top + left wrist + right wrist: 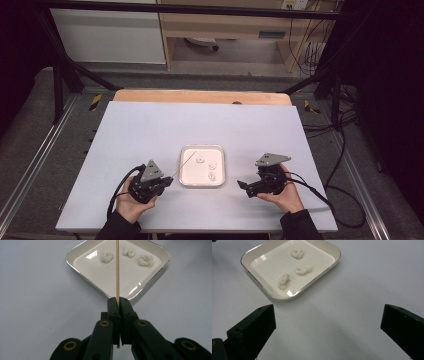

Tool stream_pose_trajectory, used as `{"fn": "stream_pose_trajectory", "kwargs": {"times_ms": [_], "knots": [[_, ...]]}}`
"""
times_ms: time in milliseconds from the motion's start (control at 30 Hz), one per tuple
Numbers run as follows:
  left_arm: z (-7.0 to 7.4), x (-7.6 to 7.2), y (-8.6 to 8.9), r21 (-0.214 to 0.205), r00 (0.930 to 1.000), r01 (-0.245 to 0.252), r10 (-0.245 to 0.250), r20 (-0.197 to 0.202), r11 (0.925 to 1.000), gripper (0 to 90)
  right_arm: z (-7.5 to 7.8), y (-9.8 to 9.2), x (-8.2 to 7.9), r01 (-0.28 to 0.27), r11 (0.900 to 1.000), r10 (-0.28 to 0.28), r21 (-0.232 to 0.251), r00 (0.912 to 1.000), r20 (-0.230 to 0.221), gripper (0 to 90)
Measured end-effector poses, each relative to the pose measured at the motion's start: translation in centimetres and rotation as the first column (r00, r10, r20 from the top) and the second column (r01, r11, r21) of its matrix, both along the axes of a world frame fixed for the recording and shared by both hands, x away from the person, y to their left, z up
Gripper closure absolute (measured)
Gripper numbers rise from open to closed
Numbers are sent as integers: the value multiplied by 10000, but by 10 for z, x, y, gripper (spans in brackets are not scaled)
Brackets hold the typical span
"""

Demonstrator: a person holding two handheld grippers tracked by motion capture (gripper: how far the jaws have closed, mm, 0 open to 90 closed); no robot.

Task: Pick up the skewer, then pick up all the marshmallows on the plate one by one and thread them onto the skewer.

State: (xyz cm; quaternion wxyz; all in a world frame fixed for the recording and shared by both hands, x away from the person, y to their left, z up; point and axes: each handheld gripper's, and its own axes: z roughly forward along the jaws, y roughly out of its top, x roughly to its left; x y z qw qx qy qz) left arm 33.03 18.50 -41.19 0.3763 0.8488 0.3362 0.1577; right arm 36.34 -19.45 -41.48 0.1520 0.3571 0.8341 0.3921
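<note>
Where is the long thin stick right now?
The stick is pinched in the left claw, left of the tray in the high view. It pokes out over the tray toward the white lumps.

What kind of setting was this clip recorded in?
Probably a lab or workshop recording station: a white-topped table stands inside a black metal frame, loose black cables trail over the grey floor, and a light wooden cabinet stands behind.
</note>
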Motion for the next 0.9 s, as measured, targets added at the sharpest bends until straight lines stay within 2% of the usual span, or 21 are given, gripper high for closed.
{"fn": "stream_pose_trajectory", "kwargs": {"times_ms": [167,233,533,767,900], "knots": [[-3,-4,9,-190,9997,-177,180,154,9997,885,4,13,6,-21,9999,21,120,10000,-38,5],[-4,-5,12,-253,9996,-223,227,168,9994,884,4,23,11,56,9994,-53,342,10000,-76,6],[-9,-8,25,-660,9985,-504,517,180,9965,884,2,56,29,251,9985,-241,489,9995,-204,6],[-13,-9,35,-906,9964,-808,828,191,9926,884,1,75,41,332,9978,-315,581,9991,-301,7],[-12,-9,36,-1034,9953,-895,928,276,9906,884,-2,95,51,234,9993,-225,306,9993,-292,24]]}}
